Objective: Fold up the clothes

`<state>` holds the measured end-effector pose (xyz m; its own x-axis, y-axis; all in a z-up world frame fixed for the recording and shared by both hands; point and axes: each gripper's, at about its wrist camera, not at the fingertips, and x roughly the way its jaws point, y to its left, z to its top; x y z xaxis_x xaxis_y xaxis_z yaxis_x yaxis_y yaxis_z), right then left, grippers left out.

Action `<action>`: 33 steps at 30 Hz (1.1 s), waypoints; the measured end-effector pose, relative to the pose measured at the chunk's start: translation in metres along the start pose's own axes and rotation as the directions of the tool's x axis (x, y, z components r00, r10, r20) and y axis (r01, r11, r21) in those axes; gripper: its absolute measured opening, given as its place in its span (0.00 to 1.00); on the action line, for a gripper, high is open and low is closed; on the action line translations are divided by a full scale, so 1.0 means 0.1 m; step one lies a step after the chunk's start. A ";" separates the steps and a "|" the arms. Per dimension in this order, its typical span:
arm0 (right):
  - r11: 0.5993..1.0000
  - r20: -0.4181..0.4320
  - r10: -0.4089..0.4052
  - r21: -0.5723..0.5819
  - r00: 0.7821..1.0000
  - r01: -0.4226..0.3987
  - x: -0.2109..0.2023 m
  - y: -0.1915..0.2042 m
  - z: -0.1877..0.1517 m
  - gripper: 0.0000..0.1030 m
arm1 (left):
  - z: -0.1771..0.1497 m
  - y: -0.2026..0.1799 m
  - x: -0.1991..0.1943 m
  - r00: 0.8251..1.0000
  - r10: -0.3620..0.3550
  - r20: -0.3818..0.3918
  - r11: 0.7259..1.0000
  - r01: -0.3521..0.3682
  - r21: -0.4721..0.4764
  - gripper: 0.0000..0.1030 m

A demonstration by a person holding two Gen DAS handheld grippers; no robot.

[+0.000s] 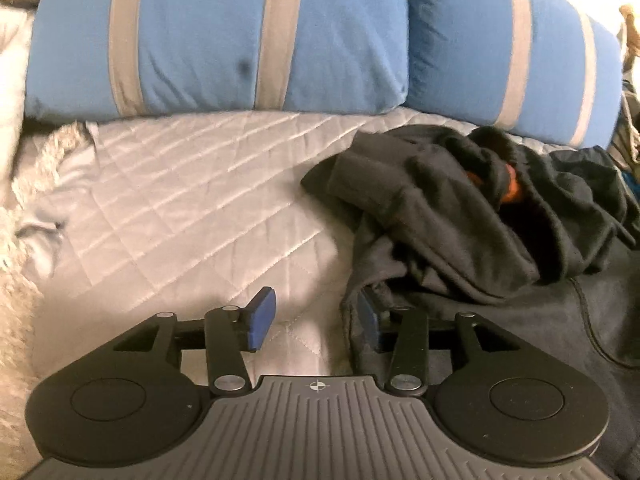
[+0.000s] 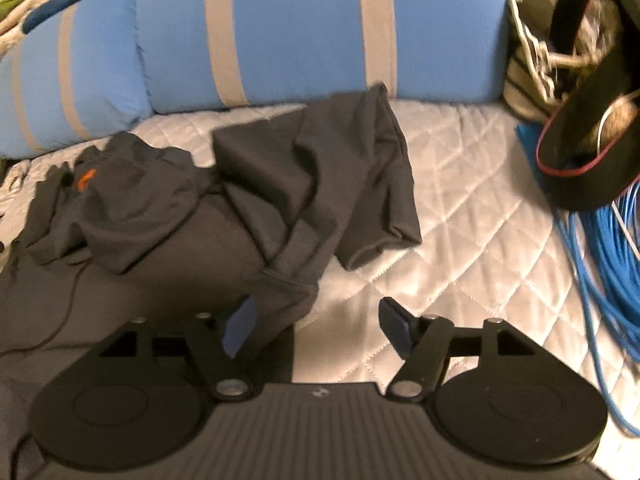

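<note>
Left wrist view. Dark garment (image 1: 460, 216): crumpled heap on the quilted bed cover (image 1: 168, 208), in front of the blue striped pillows (image 1: 216, 36), an orange patch showing among its folds. Left claw (image 1: 316, 320): spread open, gripping nothing, held low and level over the bed. Its left pad sits over bare quilt; its right pad (image 1: 368, 316) is at the garment's near edge, partly tucked under the cloth. Whether it touches the cloth cannot be told.

Right wrist view. Dark garment (image 2: 248, 200): same heap, a sleeve thrown out toward the pillows (image 2: 320, 28), a hemmed edge lying nearest the claw. Right claw (image 2: 318, 328): wide open, empty, low and pointing at the pillows. Its left pad (image 2: 240, 332) lies against or just under the near hem; the right pad is over bare quilt. A coil of blue cable (image 2: 600, 264) sits beyond the garment's right side, well apart from it.

Handling, as judged: soft, light, limp knit; it will sag and bunch, not slip. Best taken at the stitched hem or a corner, one claw at each end.
</note>
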<state>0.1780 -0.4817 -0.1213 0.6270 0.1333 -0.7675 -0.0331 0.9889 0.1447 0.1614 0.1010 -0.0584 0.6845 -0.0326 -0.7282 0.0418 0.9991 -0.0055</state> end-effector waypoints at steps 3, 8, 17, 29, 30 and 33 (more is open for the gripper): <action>1.000 0.023 0.011 -0.021 1.000 -0.010 -0.13 0.06 0.04 0.83 | 0.04 -0.07 -0.15 1.000 -0.003 0.019 1.000 0.003 0.031 0.46; 0.999 0.046 0.034 -0.032 0.998 -0.032 -0.33 0.18 0.11 0.86 | 0.15 -0.14 -0.36 0.998 -0.035 0.053 0.999 0.033 0.041 0.52; 0.996 0.086 0.085 0.025 0.993 -0.087 -0.73 0.69 0.10 0.95 | 0.38 0.07 -0.30 0.972 -0.159 0.171 0.946 0.200 -0.256 0.61; 0.983 0.129 0.179 -0.064 0.975 -0.172 -0.76 1.48 -0.41 1.00 | 0.13 0.43 0.32 0.931 -0.269 0.248 0.686 0.366 -0.628 0.60; 0.982 0.124 0.183 -0.070 0.975 -0.176 -0.74 1.51 -0.44 1.00 | 0.10 0.46 0.38 0.924 -0.282 0.260 0.648 0.383 -0.658 0.60; 0.979 0.119 0.196 -0.085 0.973 -0.187 -0.69 1.58 -0.48 1.00 | 0.01 0.55 0.52 0.901 -0.311 0.303 0.527 0.429 -0.733 0.59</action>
<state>0.0917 -0.3315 -0.0755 0.6962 0.3156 -0.6448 -0.2152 0.9486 0.2320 0.2000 0.1539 -0.0961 0.8242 -0.3484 -0.4465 -0.2181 0.5324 -0.8179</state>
